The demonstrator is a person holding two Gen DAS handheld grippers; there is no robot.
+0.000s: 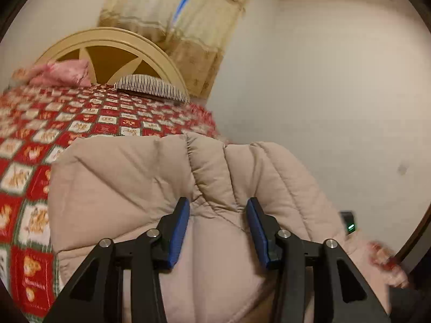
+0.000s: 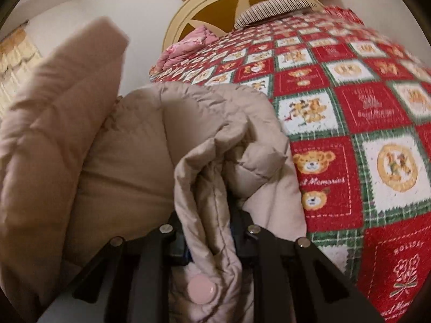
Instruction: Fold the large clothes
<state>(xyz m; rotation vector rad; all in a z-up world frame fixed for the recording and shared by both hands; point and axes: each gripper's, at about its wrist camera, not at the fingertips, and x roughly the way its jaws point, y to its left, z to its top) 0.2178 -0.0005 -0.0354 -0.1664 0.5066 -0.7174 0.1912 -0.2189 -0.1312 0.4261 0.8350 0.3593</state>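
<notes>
A beige quilted puffer jacket (image 1: 140, 183) lies on the bed with the red patchwork bedspread (image 1: 35, 145). My left gripper (image 1: 218, 210) is open just above the jacket, its blue pads (image 1: 179, 231) spread either side of a padded seam. My right gripper (image 2: 207, 231) is shut on a bunched fold of the jacket (image 2: 204, 188), whose fabric hides the fingertips. A pink snap button (image 2: 201, 289) shows on the held fold. A raised jacket part (image 2: 54, 123) stands at the left in the right wrist view.
The round cream headboard (image 1: 113, 40) stands at the bed's far end with a striped pillow (image 1: 153, 88) and a pink bundle (image 1: 62, 74). A white wall (image 1: 323, 94) runs along the bed's right side. Curtains (image 1: 183, 27) hang behind the headboard.
</notes>
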